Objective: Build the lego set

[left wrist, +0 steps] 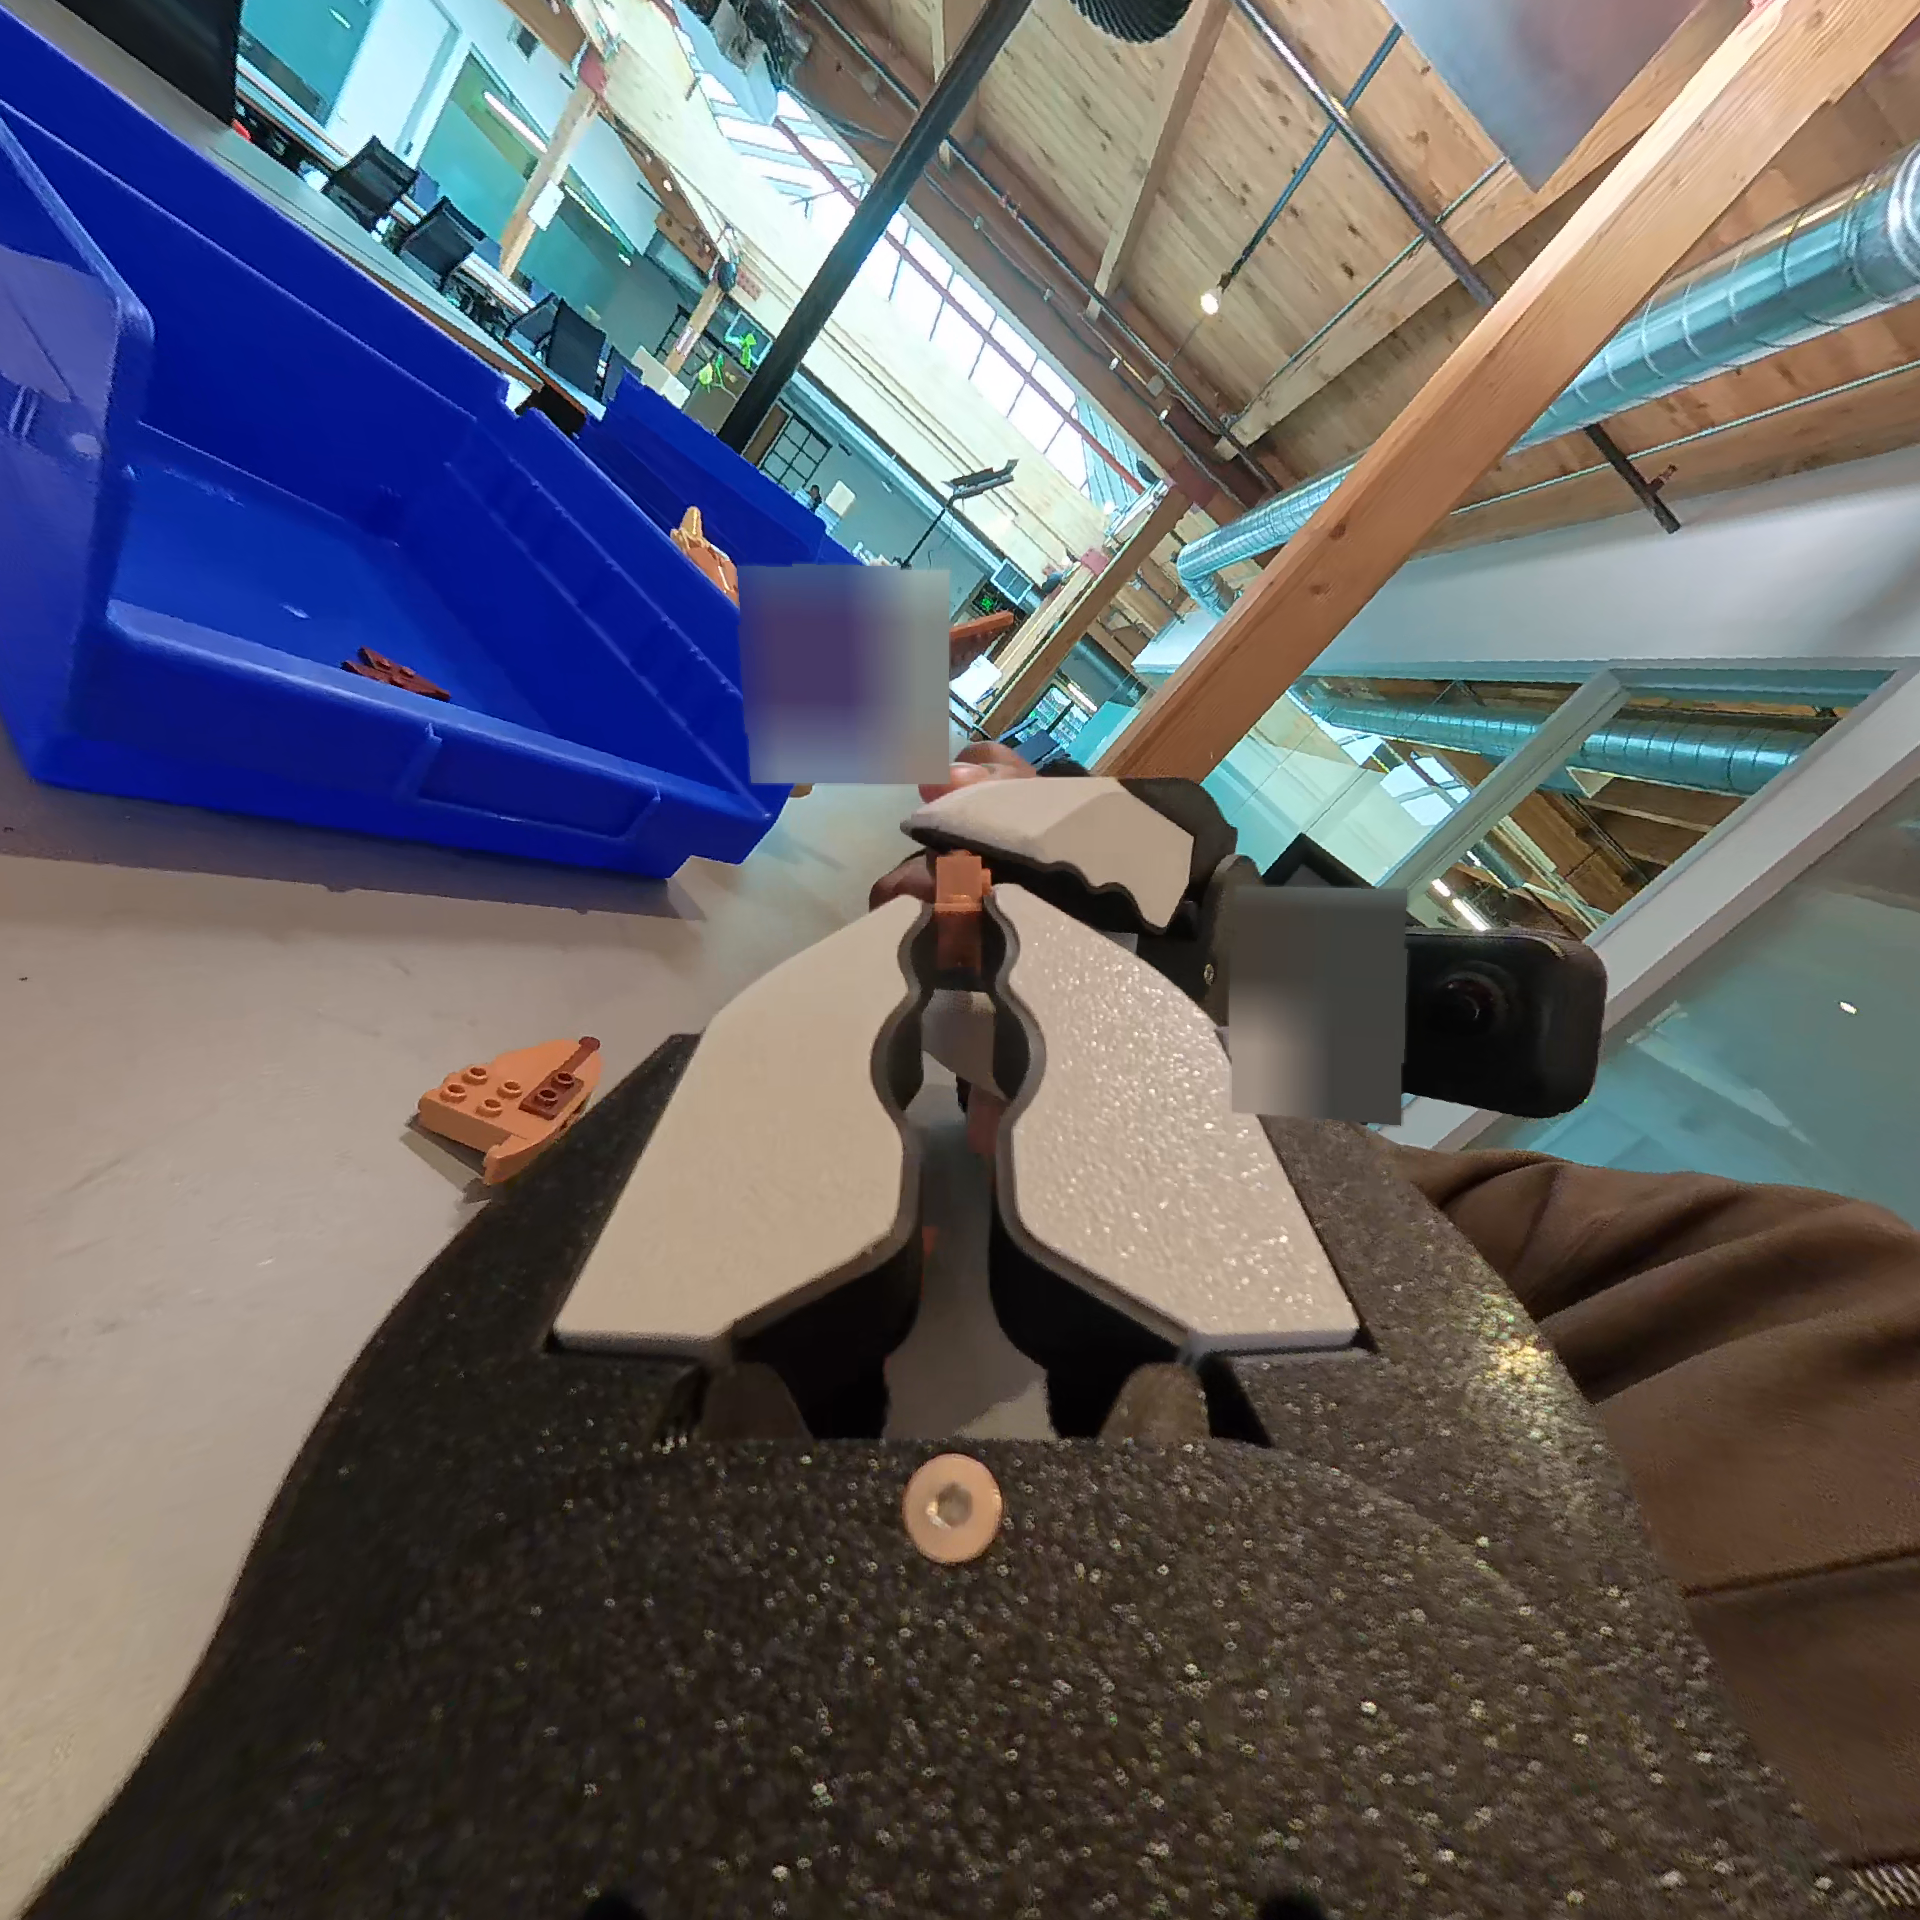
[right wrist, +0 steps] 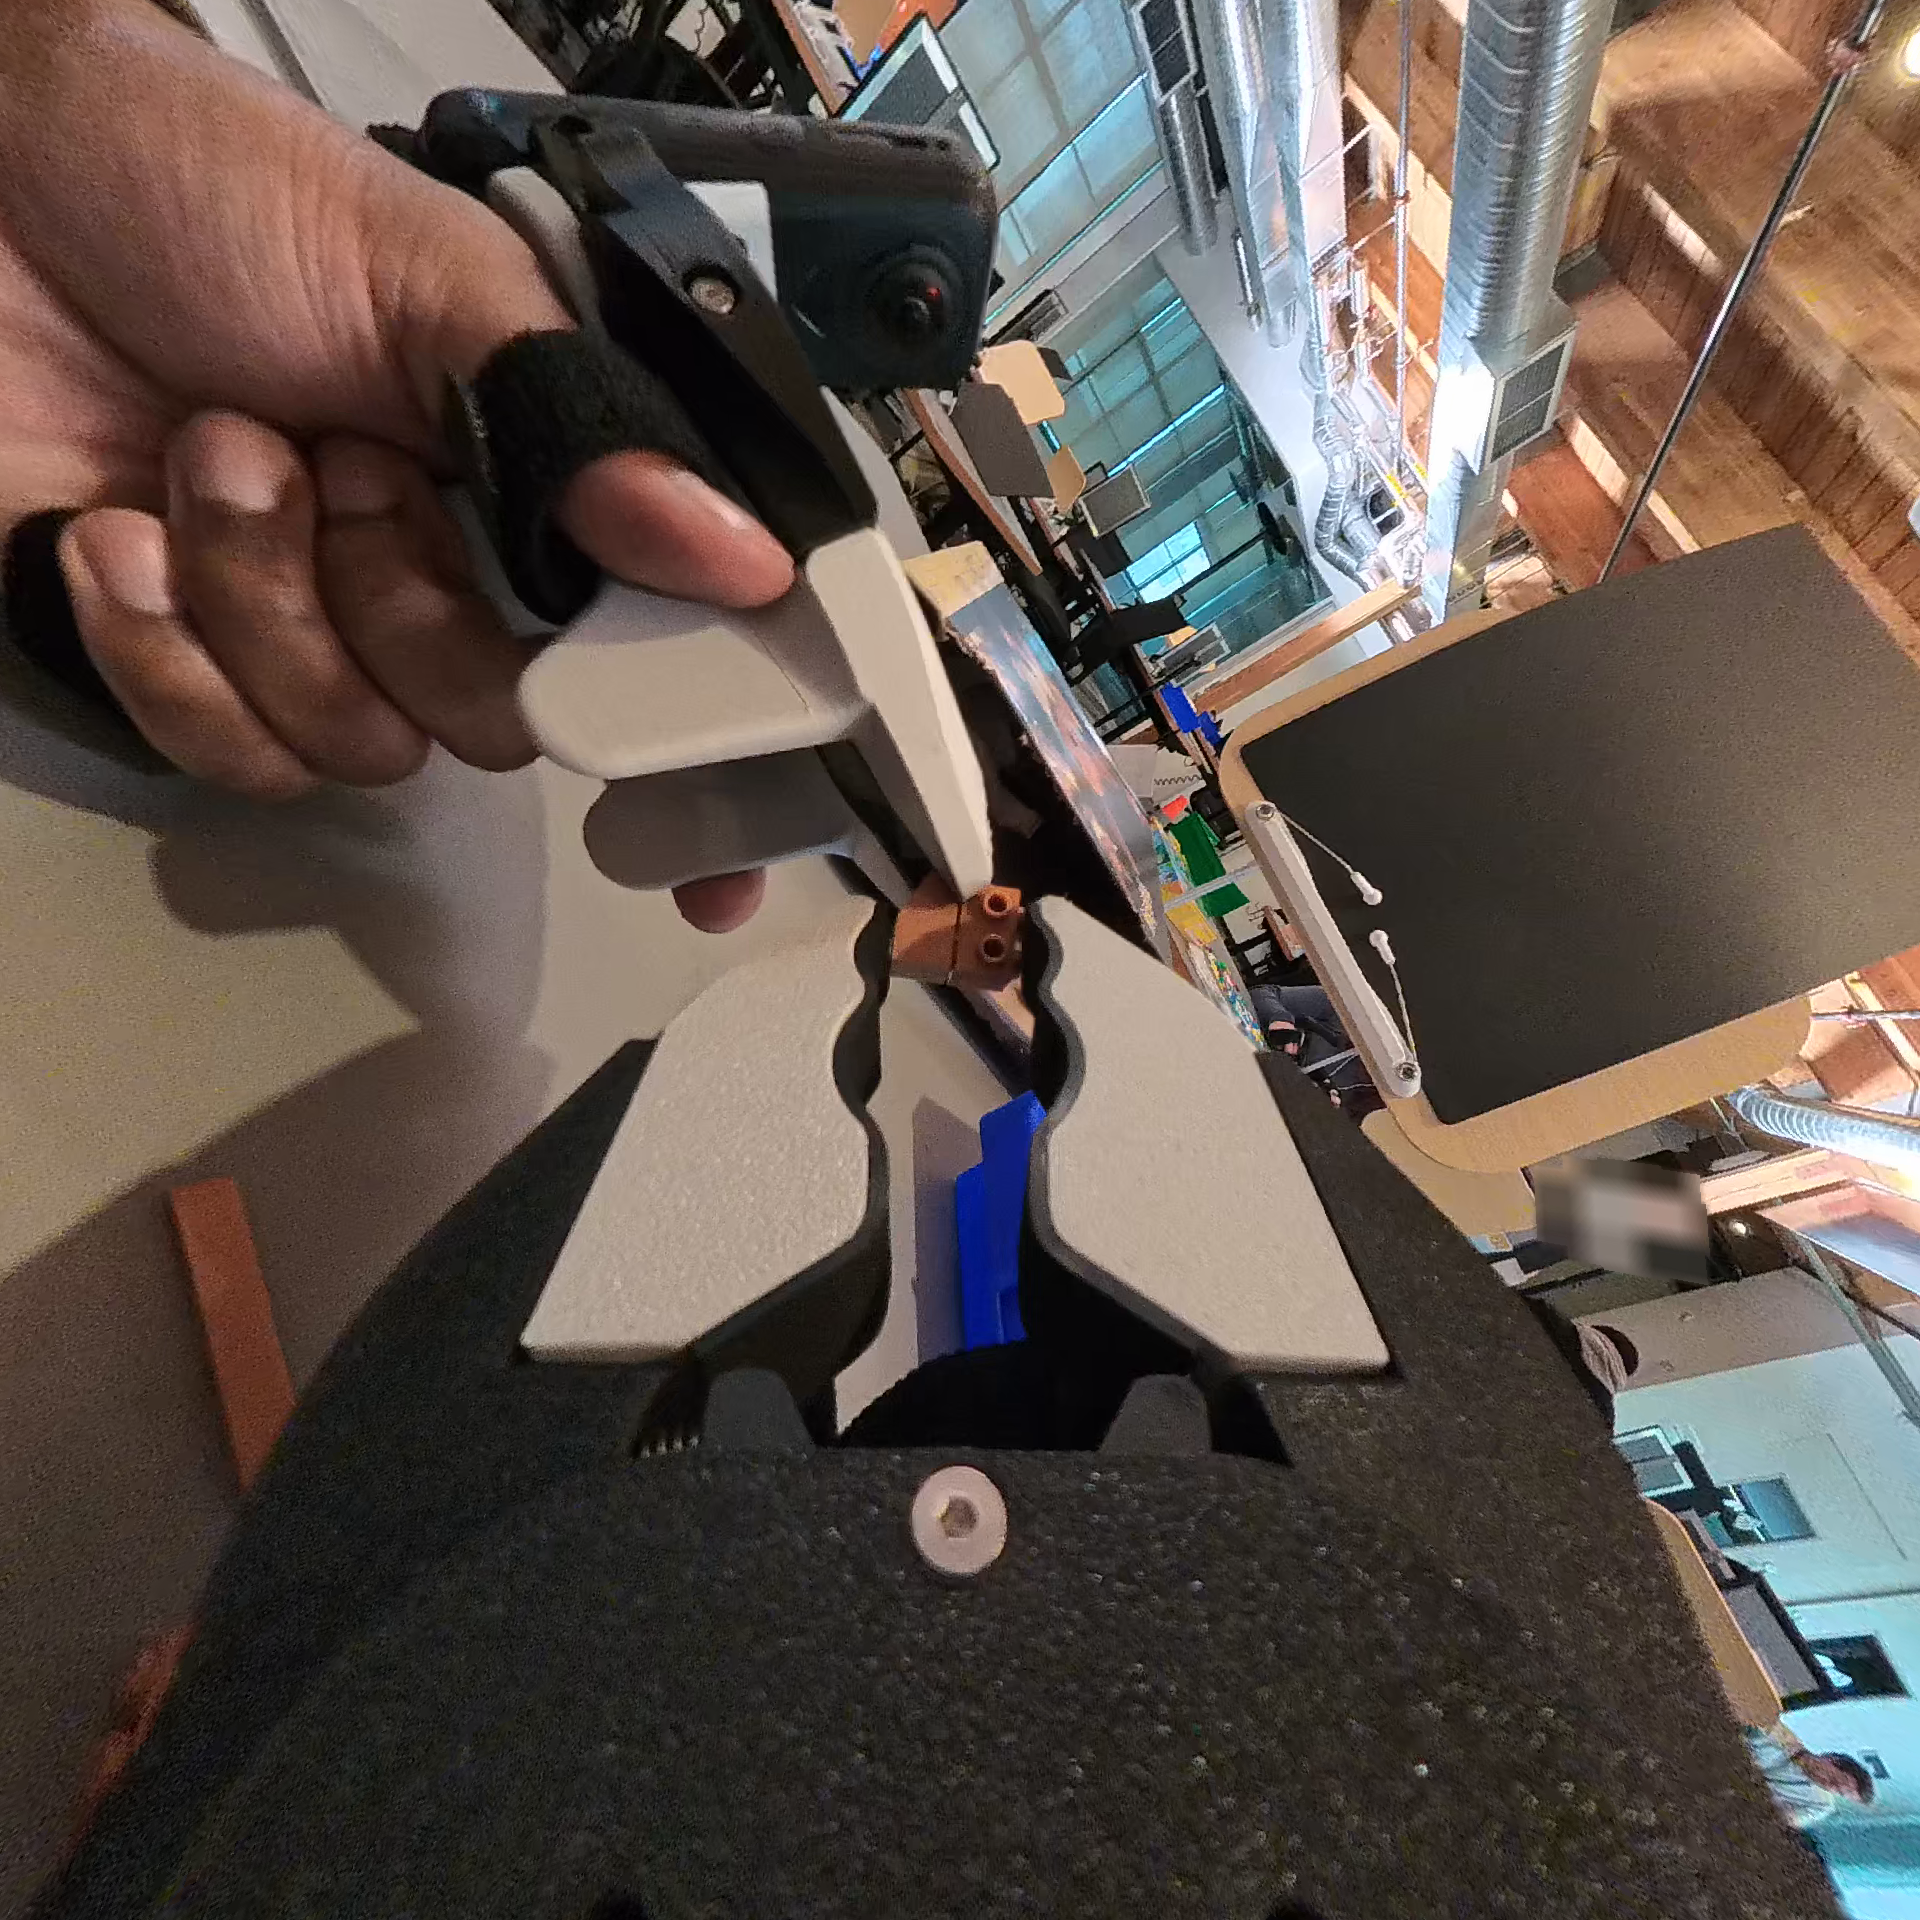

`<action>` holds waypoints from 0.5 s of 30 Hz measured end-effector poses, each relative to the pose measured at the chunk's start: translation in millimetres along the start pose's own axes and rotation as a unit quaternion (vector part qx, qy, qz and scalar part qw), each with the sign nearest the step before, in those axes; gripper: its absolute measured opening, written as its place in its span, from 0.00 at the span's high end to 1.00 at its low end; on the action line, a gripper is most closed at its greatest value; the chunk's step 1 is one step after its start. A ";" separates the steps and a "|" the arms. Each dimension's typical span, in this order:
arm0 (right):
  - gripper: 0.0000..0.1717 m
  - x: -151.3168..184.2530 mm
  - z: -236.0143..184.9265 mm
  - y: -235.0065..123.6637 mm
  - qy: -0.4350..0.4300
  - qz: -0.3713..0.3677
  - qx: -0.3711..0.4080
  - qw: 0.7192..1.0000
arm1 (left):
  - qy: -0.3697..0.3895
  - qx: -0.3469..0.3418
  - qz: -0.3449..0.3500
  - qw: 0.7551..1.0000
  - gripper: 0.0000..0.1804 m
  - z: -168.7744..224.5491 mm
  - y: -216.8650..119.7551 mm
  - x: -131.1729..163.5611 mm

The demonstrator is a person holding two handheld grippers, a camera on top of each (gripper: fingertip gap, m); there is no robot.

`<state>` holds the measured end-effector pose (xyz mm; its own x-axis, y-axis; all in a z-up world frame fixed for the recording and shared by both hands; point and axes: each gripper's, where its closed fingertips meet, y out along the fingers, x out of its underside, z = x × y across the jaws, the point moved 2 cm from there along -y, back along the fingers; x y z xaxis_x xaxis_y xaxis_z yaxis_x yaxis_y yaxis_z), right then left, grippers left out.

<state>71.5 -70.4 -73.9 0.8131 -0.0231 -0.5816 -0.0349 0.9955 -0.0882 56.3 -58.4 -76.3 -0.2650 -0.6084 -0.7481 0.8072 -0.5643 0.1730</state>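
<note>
— Brick piece (left wrist: 957, 914), small and orange-brown, moulded plastic: where is it?
— Up in the air between both tools. The left claw (left wrist: 957, 940) pinches it at the tips, its wavy dark pads pressed on either side.
— And the right claw (right wrist: 956, 951)?
— In its own view the same studded brick sits between its fingers (right wrist: 1132, 1049), but the far pad stands just off it, so it is spread rather than gripping.
— Texture of the fingers?
— Pale grey, grainy, with scalloped inner edges, on a speckled black body.
— Anything nearby?
— A tan studded plate assembly (left wrist: 511, 1103) lies on the smooth grey worktop (left wrist: 208, 1039). Glossy blue bins (left wrist: 312, 540) stand behind; one holds dark red flat pieces (left wrist: 397, 673).
</note>
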 end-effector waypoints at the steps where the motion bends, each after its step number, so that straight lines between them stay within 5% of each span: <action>1: 0.86 0.8 -0.4 -0.1 -0.002 -0.003 -0.004 1.000 | 0.001 -0.001 -0.004 1.000 0.96 -0.5 0.2 0.9; 15: 0.87 0.0 4.8 -7.9 -0.011 -0.014 0.003 1.000 | 0.045 -0.018 -0.013 0.999 0.85 -3.0 -3.3 -1.7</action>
<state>74.5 -77.8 -69.3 0.8264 -0.0492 -0.5609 -0.0083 0.9950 -0.0996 55.7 -53.9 -77.6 -0.2387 -0.5394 -0.8075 0.8197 -0.5578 0.1303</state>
